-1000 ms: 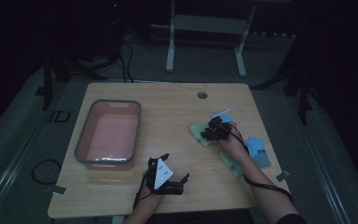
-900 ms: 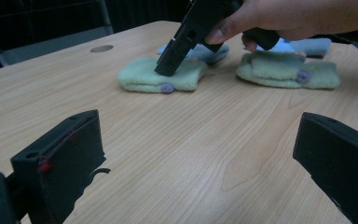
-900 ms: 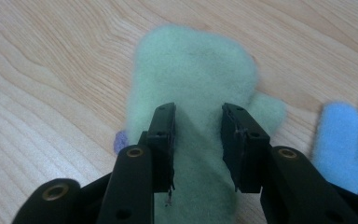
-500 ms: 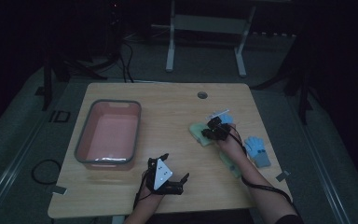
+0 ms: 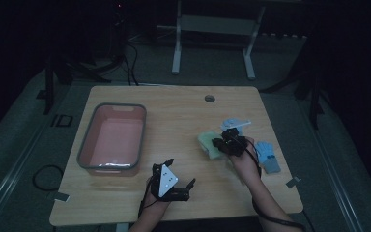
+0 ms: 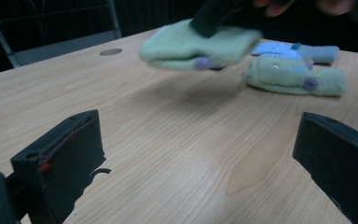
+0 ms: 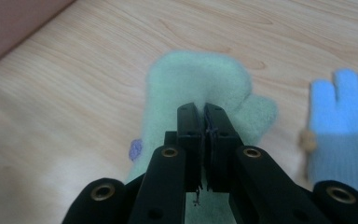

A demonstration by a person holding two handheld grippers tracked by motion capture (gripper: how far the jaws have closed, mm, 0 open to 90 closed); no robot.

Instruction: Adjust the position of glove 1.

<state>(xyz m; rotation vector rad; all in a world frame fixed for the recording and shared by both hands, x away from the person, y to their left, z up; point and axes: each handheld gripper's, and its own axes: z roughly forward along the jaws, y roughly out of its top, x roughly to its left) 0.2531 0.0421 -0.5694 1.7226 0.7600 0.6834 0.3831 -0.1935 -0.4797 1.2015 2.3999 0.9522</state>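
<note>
High view: the right gripper (image 5: 218, 143) is hanging over the right half of the desk (image 5: 183, 121), and the left gripper (image 5: 173, 178) is resting near the front edge.
Right gripper: its jaws are clamping a green mitten (image 7: 200, 88); they have just been closing, and the fabric is sitting between the pads.
Green mitten: it is hanging clear of the desk in the left gripper view (image 6: 200, 44), casting a shadow on the wood beneath.
Second green mitten (image 6: 296, 77): it is lying flat on the desk beyond the raised one.
Blue glove (image 7: 347, 126): it is lying on the desk just beside the held mitten.
Left gripper: its jaws are standing wide apart, grasping nothing.
Pink tub (image 5: 91, 145): it is sitting on the left half of the desk, well apart from the mittens.
</note>
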